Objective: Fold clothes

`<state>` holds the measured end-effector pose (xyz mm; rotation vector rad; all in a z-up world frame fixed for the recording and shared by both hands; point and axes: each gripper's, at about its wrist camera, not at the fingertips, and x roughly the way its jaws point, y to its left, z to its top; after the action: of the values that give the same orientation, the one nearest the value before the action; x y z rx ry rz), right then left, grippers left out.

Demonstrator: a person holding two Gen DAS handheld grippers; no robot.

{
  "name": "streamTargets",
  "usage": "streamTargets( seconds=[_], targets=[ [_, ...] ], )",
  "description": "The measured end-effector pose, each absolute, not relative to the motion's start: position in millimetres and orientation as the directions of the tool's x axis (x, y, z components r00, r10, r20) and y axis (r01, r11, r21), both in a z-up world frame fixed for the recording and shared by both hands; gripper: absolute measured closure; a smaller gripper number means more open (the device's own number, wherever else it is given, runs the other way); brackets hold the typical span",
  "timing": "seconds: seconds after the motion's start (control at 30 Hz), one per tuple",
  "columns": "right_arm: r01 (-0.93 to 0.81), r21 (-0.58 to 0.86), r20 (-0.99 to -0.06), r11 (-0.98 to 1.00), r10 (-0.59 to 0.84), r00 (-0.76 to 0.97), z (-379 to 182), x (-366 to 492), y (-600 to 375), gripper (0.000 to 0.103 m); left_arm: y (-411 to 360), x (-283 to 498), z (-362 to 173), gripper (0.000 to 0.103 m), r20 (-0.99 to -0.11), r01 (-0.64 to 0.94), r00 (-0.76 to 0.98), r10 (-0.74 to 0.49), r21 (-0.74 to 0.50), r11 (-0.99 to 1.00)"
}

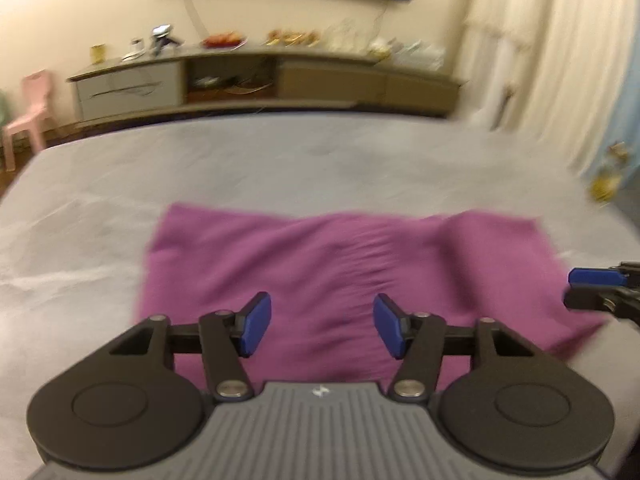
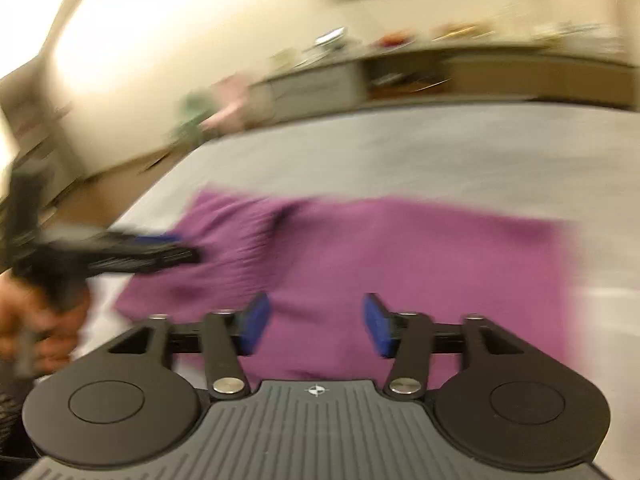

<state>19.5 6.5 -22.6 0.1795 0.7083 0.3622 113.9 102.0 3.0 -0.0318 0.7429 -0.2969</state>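
A purple garment (image 1: 340, 272) lies spread flat on the grey bed sheet (image 1: 240, 160); it also shows in the right wrist view (image 2: 400, 264). My left gripper (image 1: 322, 326) is open and empty, hovering over the garment's near edge. My right gripper (image 2: 316, 324) is open and empty, above the garment's near middle. The right gripper's fingers (image 1: 592, 280) enter the left wrist view at the garment's right edge. The left gripper (image 2: 160, 250) shows blurred in the right wrist view over the garment's left edge, held by a hand.
A long low cabinet (image 1: 260, 80) with dishes and small items stands along the far wall beyond the bed. A pink child's chair (image 1: 28, 116) stands at the far left. Pale curtains (image 1: 540, 48) hang at the right. The grey sheet (image 2: 440, 152) extends behind the garment.
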Motion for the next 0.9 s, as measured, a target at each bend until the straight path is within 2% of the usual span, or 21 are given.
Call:
streamTargets(
  seconds=[0.07,0.1,0.2,0.23,0.27,0.3,0.33,0.5,0.57,0.6,0.63,0.67,0.77,0.8,0.87,0.9],
  targets=[
    [-0.108,0.227,-0.613,0.968,0.228,0.757,-27.6,8.8,-40.5,0.030,76.3,120.2,7.0,0.040,-0.659,0.301,0.666,-0.350,-0.193,0.934],
    [-0.087,0.233,-0.628,0.969,0.218,0.747,-37.4,8.5,-48.2,0.030,63.1,123.4,9.2,0.039,-0.655,0.323,0.649,-0.386,-0.222,0.920],
    [-0.025,0.247,-0.672,0.969,0.190,0.716,-66.5,7.9,-70.7,0.041,9.5,134.9,24.3,0.033,-0.660,0.412,0.596,-0.457,-0.237,0.880],
    [-0.057,0.213,-0.663,0.975,0.187,0.725,-66.3,8.3,-61.2,0.064,-10.3,136.6,30.1,0.032,-0.663,0.438,0.586,-0.465,-0.223,0.871],
    [-0.088,0.179,-0.654,0.980,0.185,0.733,-66.1,8.7,-51.7,0.082,-30.4,141.2,35.7,0.031,-0.665,0.461,0.583,-0.467,-0.204,0.864],
    [-0.118,0.143,-0.644,0.983,0.183,0.743,-65.8,9.0,-42.3,0.092,-52.7,142.8,42.7,0.028,-0.671,0.488,0.573,-0.472,-0.184,0.853],
    [-0.147,0.112,-0.616,0.983,0.184,0.766,-62.3,4.1,-37.4,0.093,-70.6,144.5,45.0,0.024,-0.683,0.519,0.551,-0.479,-0.170,0.838],
    [-0.265,-0.060,-0.462,0.962,0.208,0.862,-44.4,-20.3,-12.9,0.093,-145.6,155.2,32.0,0.019,-0.780,0.637,0.429,-0.456,-0.098,0.765],
    [-0.298,-0.100,-0.416,0.949,0.232,0.879,-40.5,-27.7,-5.5,0.093,-161.9,161.7,14.2,0.025,-0.827,0.654,0.397,-0.399,-0.050,0.755],
    [-0.312,-0.104,-0.402,0.944,0.247,0.882,-40.2,-30.3,-2.9,0.093,-166.1,161.6,7.6,0.048,-0.837,0.658,0.407,-0.365,-0.009,0.753],
    [-0.327,-0.103,-0.393,0.939,0.263,0.881,-41.0,-31.2,-1.1,0.093,-169.2,160.6,1.8,0.083,-0.845,0.656,0.424,-0.325,0.040,0.754],
    [-0.335,-0.096,-0.395,0.937,0.273,0.877,-42.1,-29.3,0.5,0.093,-162.9,160.1,1.9,0.089,-0.842,0.647,0.429,-0.326,0.035,0.761],
    [-0.340,-0.039,-0.400,0.940,0.297,0.867,-46.2,-22.2,-4.5,0.090,-137.2,154.7,12.7,0.090,-0.814,0.610,0.462,-0.352,0.003,0.793],
    [-0.348,-0.007,-0.379,0.937,0.320,0.868,-39.9,-27.8,-11.6,0.085,-122.4,150.4,25.7,0.091,-0.791,0.589,0.480,-0.379,-0.029,0.808],
    [-0.375,0.051,-0.327,0.926,0.370,0.870,-28.8,-37.8,-23.4,0.052,-83.8,138.9,60.7,0.091,-0.726,0.538,0.536,-0.431,-0.101,0.837],
    [-0.397,0.061,-0.310,0.916,0.396,0.865,-25.5,-42.3,-26.2,0.048,-59.8,132.3,75.2,0.091,-0.693,0.509,0.565,-0.448,-0.134,0.850]
  ],
)
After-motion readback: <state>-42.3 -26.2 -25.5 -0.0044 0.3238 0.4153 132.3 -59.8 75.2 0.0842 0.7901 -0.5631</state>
